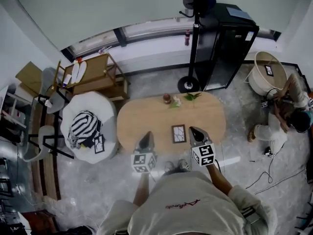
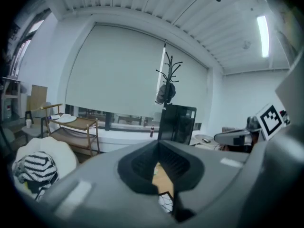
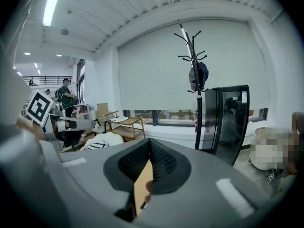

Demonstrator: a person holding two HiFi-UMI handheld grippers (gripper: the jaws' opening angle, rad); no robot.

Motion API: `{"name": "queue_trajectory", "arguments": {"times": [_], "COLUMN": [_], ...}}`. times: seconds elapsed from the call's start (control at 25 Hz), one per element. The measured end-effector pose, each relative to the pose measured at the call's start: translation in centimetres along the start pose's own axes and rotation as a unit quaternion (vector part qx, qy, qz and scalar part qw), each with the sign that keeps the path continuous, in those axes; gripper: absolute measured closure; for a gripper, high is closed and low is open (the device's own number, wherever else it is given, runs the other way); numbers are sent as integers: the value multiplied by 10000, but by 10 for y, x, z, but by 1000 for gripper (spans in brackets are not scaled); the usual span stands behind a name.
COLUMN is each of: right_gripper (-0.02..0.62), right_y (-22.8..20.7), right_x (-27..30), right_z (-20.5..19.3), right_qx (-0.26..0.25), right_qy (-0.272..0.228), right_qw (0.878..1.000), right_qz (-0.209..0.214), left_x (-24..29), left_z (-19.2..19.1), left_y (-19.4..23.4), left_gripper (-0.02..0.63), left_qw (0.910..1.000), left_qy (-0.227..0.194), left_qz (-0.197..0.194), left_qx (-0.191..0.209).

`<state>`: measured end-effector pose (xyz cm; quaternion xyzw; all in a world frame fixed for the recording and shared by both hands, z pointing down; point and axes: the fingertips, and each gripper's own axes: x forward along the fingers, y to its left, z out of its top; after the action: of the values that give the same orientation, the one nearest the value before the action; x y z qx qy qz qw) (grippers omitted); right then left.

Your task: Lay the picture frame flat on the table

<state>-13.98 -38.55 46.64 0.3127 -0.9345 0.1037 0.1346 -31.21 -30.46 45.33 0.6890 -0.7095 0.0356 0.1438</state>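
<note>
The picture frame (image 1: 179,133), dark-edged with a pale patterned print, lies flat on the oval wooden table (image 1: 146,116), near its front edge. Both grippers are held high above that edge, and neither touches the frame. My left gripper (image 1: 146,136) hangs to the frame's left, its jaws shut and empty. My right gripper (image 1: 194,132) hangs just to the frame's right, jaws also shut and empty. In the left gripper view, a corner of the frame (image 2: 166,201) and some tabletop show through the slit under the closed jaws of the left gripper (image 2: 159,151). The right gripper (image 3: 149,151) shows only tabletop there.
A small brown pot (image 1: 167,99) and a leafy sprig (image 1: 191,96) sit at the table's far edge. A white round seat with a striped bag (image 1: 84,125) stands to the left. Behind are a coat stand (image 1: 194,43) and a black cabinet (image 1: 229,43). A person (image 1: 286,119) crouches on the floor at right.
</note>
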Motion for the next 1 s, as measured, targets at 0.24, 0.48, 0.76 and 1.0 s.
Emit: {"name": "queue_trajectory", "arguments": {"times": [0.24,0.48,0.76,1.0], "right_gripper": [592,592,592,592], "right_y": [8,1,-2,-2], "right_x": [-20,-32,-31,-27], "right_z": [32,52,68,67], "right_qx": [-115,-130,-107,-98], "right_qy": [-212,-363,-579,-537], "right_qw": [9997,9989,9975,9976], "right_qz": [-67,-263,-396,-419], "left_x": [-20,-28,-31,-30], "left_z": [39,61,75,75], "left_y": [8,15,20,23], "left_gripper": [606,606,606,606], "left_qw": [9995,9989,9982,9982], "left_qy": [-258,-380,-461,-468], "left_qz": [77,132,84,57], "left_qx": [155,253,368,377]}}
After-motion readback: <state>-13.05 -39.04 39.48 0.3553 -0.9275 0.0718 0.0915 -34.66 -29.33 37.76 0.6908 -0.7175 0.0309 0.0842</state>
